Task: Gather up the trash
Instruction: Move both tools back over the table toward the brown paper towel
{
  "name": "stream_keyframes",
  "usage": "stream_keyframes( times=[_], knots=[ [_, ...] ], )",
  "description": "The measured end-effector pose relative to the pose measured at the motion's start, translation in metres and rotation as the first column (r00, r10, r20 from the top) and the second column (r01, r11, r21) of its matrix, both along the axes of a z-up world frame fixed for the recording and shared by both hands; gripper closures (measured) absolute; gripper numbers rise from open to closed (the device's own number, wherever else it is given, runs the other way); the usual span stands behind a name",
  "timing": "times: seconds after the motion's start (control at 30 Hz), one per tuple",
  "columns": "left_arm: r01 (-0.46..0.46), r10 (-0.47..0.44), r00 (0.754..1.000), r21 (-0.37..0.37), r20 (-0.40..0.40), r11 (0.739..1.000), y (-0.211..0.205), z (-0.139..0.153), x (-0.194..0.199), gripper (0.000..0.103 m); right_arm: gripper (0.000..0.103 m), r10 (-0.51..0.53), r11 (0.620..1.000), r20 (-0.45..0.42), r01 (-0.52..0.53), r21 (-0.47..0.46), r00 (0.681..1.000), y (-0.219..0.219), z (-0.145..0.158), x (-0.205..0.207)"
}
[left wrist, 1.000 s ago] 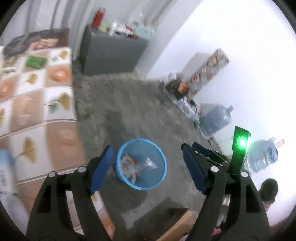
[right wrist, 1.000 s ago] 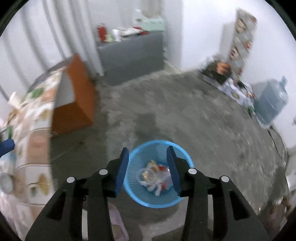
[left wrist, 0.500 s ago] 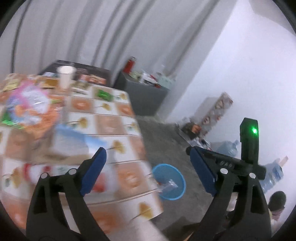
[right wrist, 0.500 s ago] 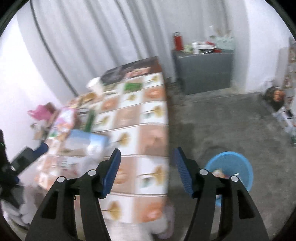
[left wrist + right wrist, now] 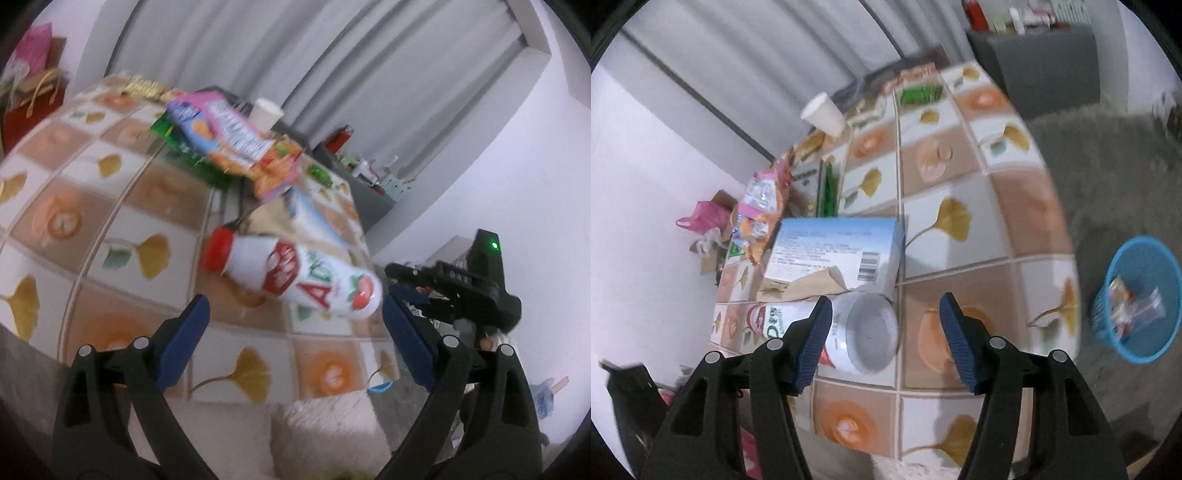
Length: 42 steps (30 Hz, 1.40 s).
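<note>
White bottle lies on its side on the tiled counter, red cap toward the far left, base toward the near edge. Left gripper has just been opening, wide, empty. Right gripper part-open, empty, bottle's base just beyond it.

Just ahead of the left gripper's fingers, the lying white bottle with a red cap bears large red letters "AD". The print on the blue-and-white box and the snack bag beyond is too blurred to read.

Open right tool over toppled bottle.
</note>
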<state>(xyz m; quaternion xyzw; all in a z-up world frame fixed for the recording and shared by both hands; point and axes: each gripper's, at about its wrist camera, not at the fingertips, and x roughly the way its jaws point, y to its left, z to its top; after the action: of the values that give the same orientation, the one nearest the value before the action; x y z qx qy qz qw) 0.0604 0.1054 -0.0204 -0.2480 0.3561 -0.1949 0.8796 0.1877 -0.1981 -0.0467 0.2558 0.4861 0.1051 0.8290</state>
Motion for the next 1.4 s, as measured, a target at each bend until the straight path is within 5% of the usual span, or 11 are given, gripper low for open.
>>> stream_keyframes(
  times=[0.5, 0.73, 0.9, 1.03, 1.2, 1.3, 1.4],
  knots=[
    [0.004, -0.008, 0.998, -0.066, -0.067, 0.998, 0.023, -0.037, 0.001, 0.013, 0.043, 0.093, 0.976, -0.030, -0.085, 0.201, 0.995, 0.073, -0.009, -0.030],
    [-0.088, 0.085, 0.995, -0.056, -0.059, 0.995, 0.057, -0.038, 0.002, 0.013, 0.043, 0.280, 0.897, 0.003, -0.263, 0.354, 0.960, 0.141, -0.013, -0.019],
    [-0.168, 0.166, 0.984, -0.035, -0.062, 0.985, 0.085, -0.039, 0.003, 0.013, 0.043, 0.362, 0.865, 0.083, -0.367, 0.343, 0.929, 0.159, -0.003, -0.023],
    [-0.194, 0.194, 0.981, 0.005, -0.008, 0.981, 0.096, -0.032, -0.001, 0.013, 0.043, 0.324, 0.891, 0.165, -0.359, 0.277, 0.931, 0.141, 0.014, -0.028],
    [-0.152, 0.145, 0.983, 0.058, 0.110, 0.987, 0.087, -0.011, -0.008, 0.013, 0.042, 0.215, 0.974, 0.265, -0.228, 0.016, 0.940, 0.098, 0.045, -0.029],
    [-0.092, 0.082, 0.988, 0.068, 0.132, 0.993, 0.074, -0.002, -0.008, 0.013, 0.030, 0.243, 0.966, 0.306, -0.199, -0.167, 0.920, 0.089, 0.053, -0.017],
    [-0.024, 0.017, 0.993, 0.056, 0.117, 0.998, 0.060, 0.007, 0.003, 0.013, 0.020, 0.367, 0.902, 0.305, -0.256, -0.348, 0.879, 0.090, 0.051, 0.003]
  ],
)
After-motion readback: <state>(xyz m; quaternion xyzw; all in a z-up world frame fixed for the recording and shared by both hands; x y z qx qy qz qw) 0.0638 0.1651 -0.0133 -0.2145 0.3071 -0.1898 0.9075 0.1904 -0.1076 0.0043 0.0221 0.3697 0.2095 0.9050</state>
